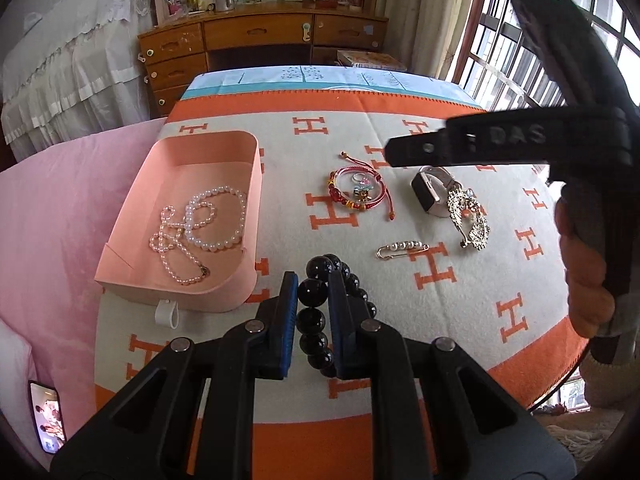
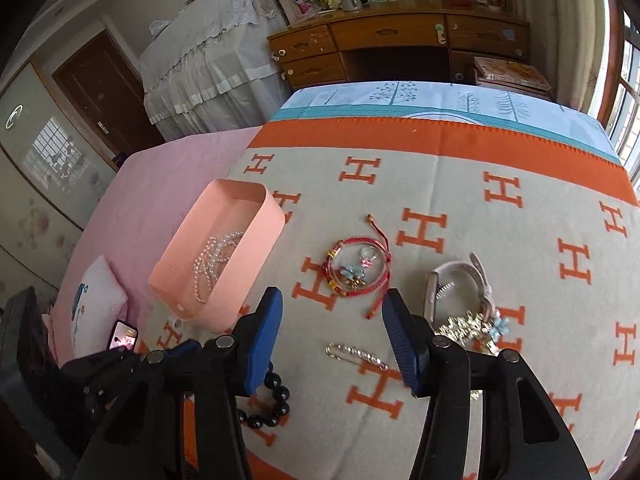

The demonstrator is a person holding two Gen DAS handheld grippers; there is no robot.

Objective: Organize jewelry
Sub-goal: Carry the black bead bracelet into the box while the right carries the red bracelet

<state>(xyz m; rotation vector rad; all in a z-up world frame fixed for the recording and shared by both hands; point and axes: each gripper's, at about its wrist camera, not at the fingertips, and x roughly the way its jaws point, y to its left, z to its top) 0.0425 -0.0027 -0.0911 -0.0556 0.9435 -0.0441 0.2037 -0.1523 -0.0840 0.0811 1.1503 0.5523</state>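
We pinch the black bead bracelet [image 1: 320, 312] in our left gripper [image 1: 313, 292], likely bound for the pink box [image 1: 132, 276] holding pearls, right gripper [image 2: 331, 308] spread empty above the pin brooch [image 2: 356, 355].

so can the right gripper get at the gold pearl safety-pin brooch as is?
Probably yes: the right gripper is open and empty, the gold pearl safety-pin brooch lies flat between its fingers' line, nothing covering it.

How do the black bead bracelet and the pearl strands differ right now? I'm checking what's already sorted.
The black bead bracelet is clamped in the left gripper; the pearl strands lie loose in the pink tray. The bracelet's beads are large, dark and glossy; the pearls are small and pale. Both are round-bead strings.
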